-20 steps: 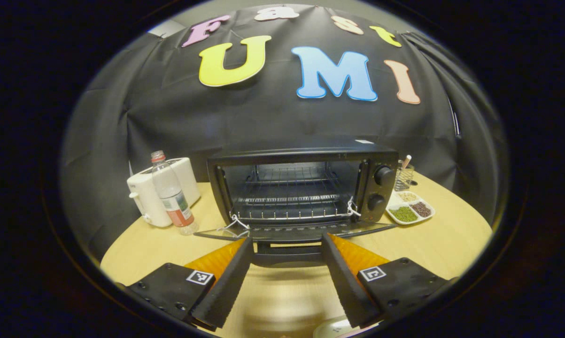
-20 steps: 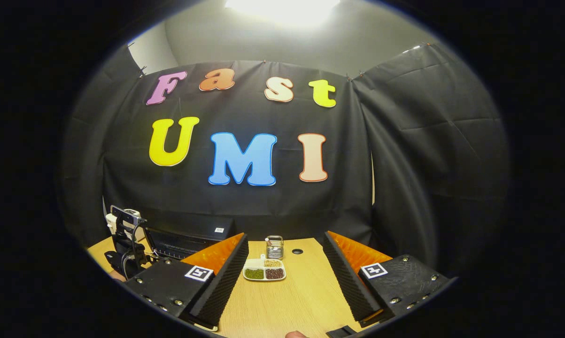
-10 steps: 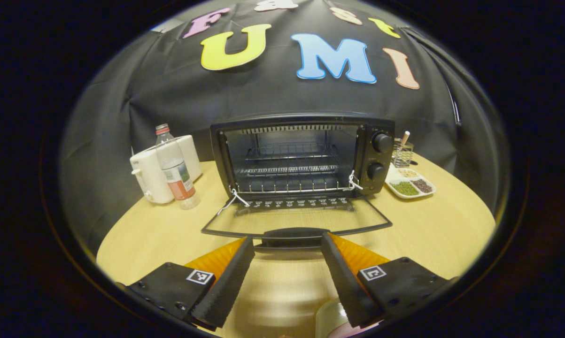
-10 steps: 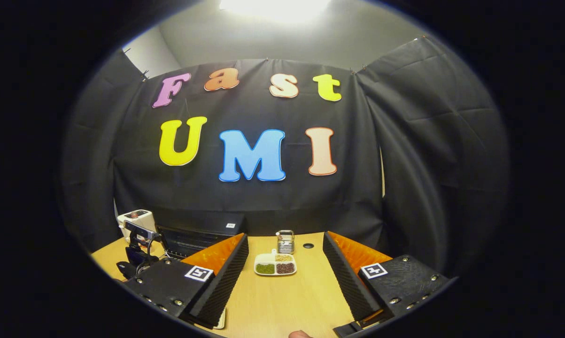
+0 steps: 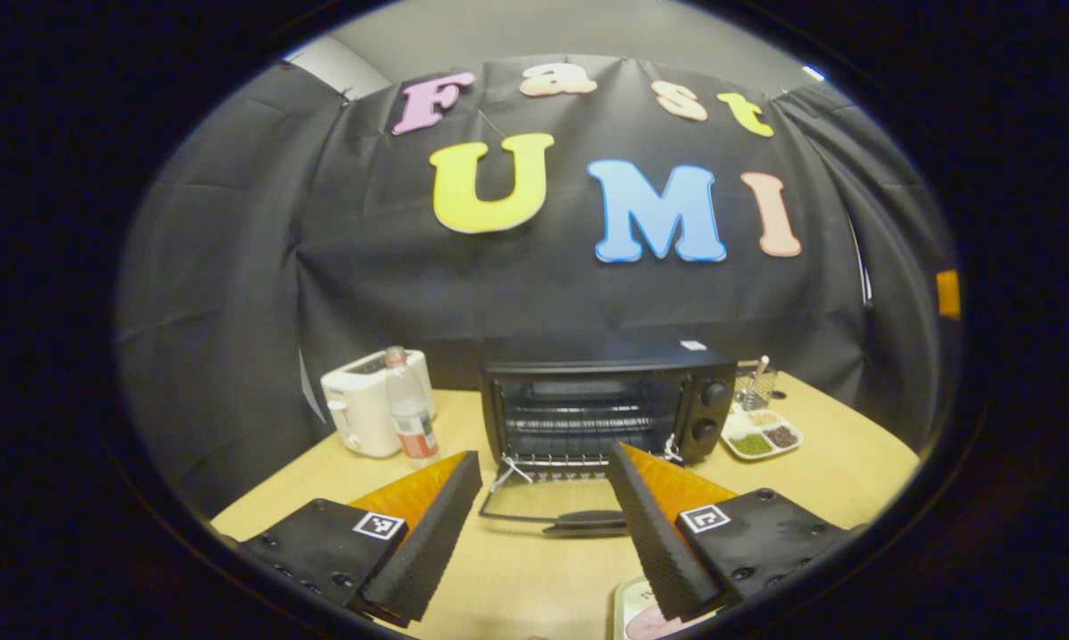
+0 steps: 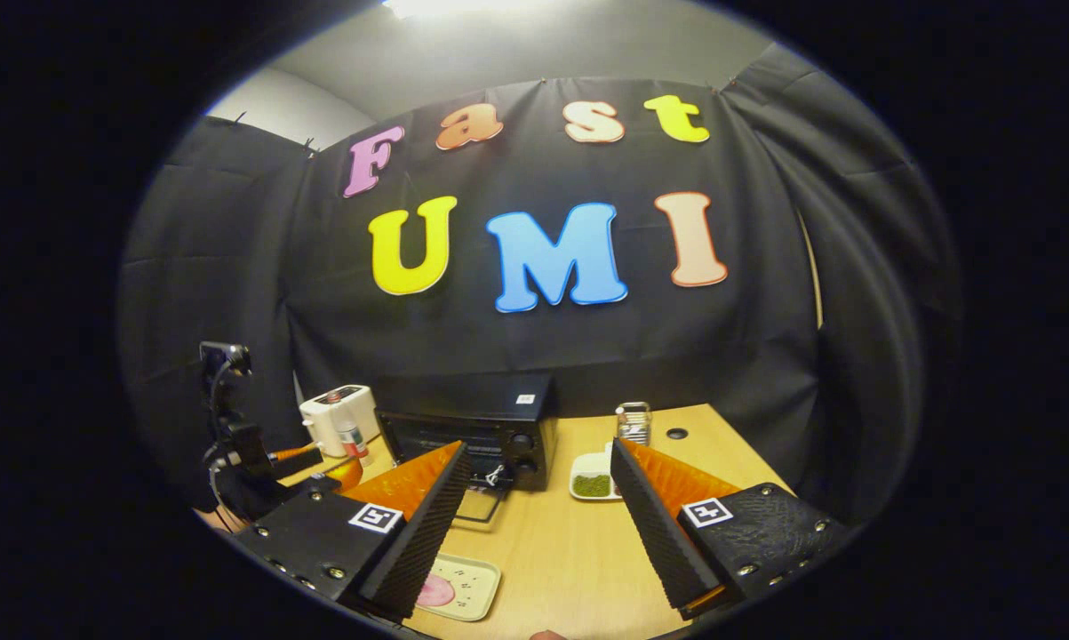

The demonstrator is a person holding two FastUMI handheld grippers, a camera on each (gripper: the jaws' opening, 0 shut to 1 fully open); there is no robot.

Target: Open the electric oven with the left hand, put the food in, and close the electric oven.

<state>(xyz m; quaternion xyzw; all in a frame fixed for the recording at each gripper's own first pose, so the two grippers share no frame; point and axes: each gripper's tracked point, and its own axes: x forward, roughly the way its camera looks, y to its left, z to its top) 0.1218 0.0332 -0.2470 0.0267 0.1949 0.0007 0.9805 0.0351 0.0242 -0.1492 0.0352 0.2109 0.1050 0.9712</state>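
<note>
The black electric oven [image 5: 605, 404] stands on the table with its glass door [image 5: 547, 516] folded down flat and the wire rack bare inside. My left gripper [image 5: 543, 453] hovers open a short way in front of the door handle, touching nothing. A cream tray [image 5: 634, 615] with a pink slice of food lies just under its right finger. In the right gripper view the oven [image 6: 498, 431] sits left of centre, and the tray [image 6: 472, 585] with the pink food [image 6: 434, 589] lies near my open right gripper [image 6: 538, 444]. The left gripper [image 6: 241, 444] is at the far left there.
A white toaster [image 5: 361, 413] and a plastic bottle [image 5: 407, 416] stand left of the oven. A divided dish of beans [image 5: 759, 436] and a mesh holder [image 5: 753, 385] sit to its right. The wooden table [image 5: 845, 462] curves away to the right.
My left gripper has drawn back and risen from the open oven door, so the oven looks smaller. The right gripper has swung left, bringing the oven and food tray into its view.
</note>
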